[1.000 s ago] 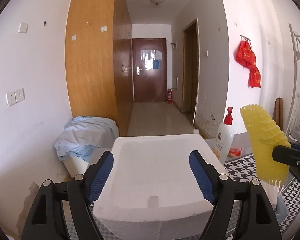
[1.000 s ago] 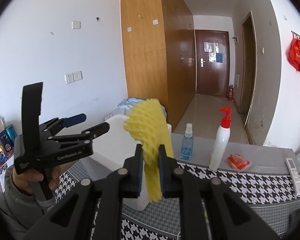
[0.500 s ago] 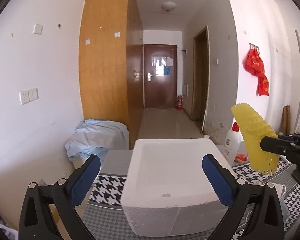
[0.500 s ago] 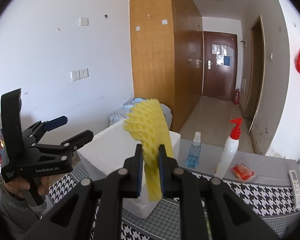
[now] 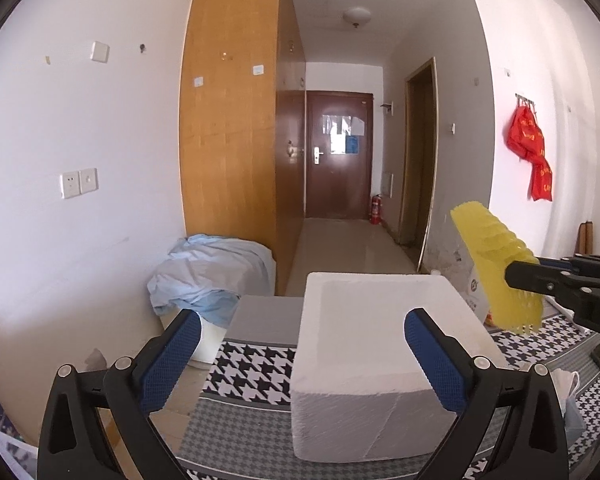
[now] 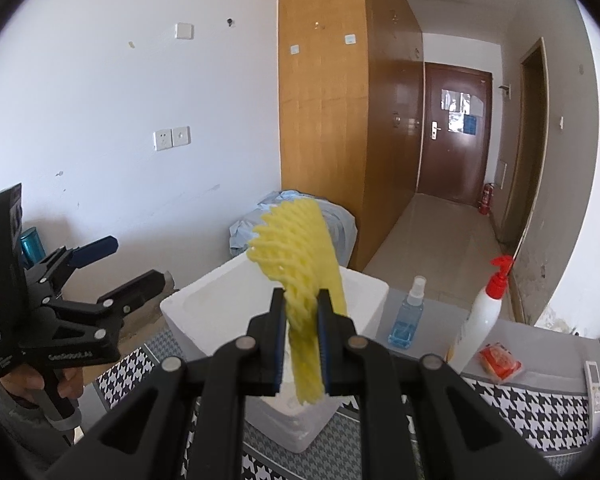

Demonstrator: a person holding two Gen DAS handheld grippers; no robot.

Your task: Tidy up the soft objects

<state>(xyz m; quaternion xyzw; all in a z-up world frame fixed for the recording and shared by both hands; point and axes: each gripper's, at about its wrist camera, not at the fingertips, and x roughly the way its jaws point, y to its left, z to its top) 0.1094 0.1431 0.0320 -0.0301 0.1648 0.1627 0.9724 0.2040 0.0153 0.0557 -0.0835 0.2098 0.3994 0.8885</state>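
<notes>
My right gripper [image 6: 299,320] is shut on a yellow foam net sleeve [image 6: 300,256], held upright in the air above the white foam box [image 6: 204,312]. The sleeve [image 5: 496,272] and the right gripper [image 5: 516,276] also show at the right of the left wrist view, beside the box [image 5: 372,344]. My left gripper [image 5: 304,356] is open and empty, held in front of the box's near left corner. It also shows at the left of the right wrist view [image 6: 128,264], apart from the box.
The box stands on a houndstooth-patterned table [image 6: 540,408]. Behind it are a blue spray bottle [image 6: 408,316], a white pump bottle with red top [image 6: 484,316], an orange packet [image 6: 500,360] and a remote [image 6: 594,380]. A blue cloth heap [image 5: 208,272] lies by the wardrobe.
My left gripper has drawn back and to the left from the foam box, which now sits further off and to the right. My right gripper keeps the yellow sleeve, shifted slightly over the box.
</notes>
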